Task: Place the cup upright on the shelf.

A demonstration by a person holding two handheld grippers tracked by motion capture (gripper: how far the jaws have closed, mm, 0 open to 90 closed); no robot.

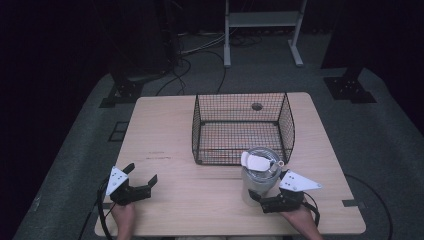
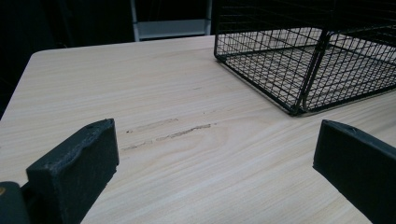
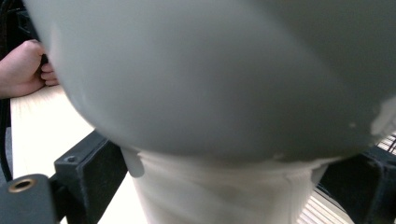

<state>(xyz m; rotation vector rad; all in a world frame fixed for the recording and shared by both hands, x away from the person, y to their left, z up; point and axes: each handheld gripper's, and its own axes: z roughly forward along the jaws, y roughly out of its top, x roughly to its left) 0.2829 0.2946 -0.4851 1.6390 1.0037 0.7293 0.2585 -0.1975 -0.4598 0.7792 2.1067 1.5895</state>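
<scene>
At the lower left of the high view your left gripper [image 1: 141, 176] rests low on the wooden table [image 1: 170, 135] with its jaws spread wide and nothing between them; in the left gripper view they frame bare wood with a scuff mark [image 2: 173, 133] on it. Leave that one parked where it is, clear of the path to the basket.

Moving toward centre, the black wire basket [image 1: 243, 129] stands in the upper middle of the table, open at the top, its near wall just behind the cup.

At the lower right, your right gripper [image 1: 257, 196] is clamped on the lower body of a translucent plastic cup with a lid [image 1: 259, 172], which sits directly in front of the basket's near right corner. The work in hand looks like carrying that cup into the basket. Keep it upright and raise it straight until its base clears the top wire before you move forward, since the wall is so close. Squeeze gently; thin plastic of this sort will likely buckle.

In the right gripper view the cup's bulging side [image 3: 224, 74] is blurred and crowds the frame, so the jaw contact is hard to read. Whether the cup touches the table or is already lifted cannot be told, nor whether it holds liquid. The white piece on the lid [image 1: 254, 161] is too small to identify.
</scene>
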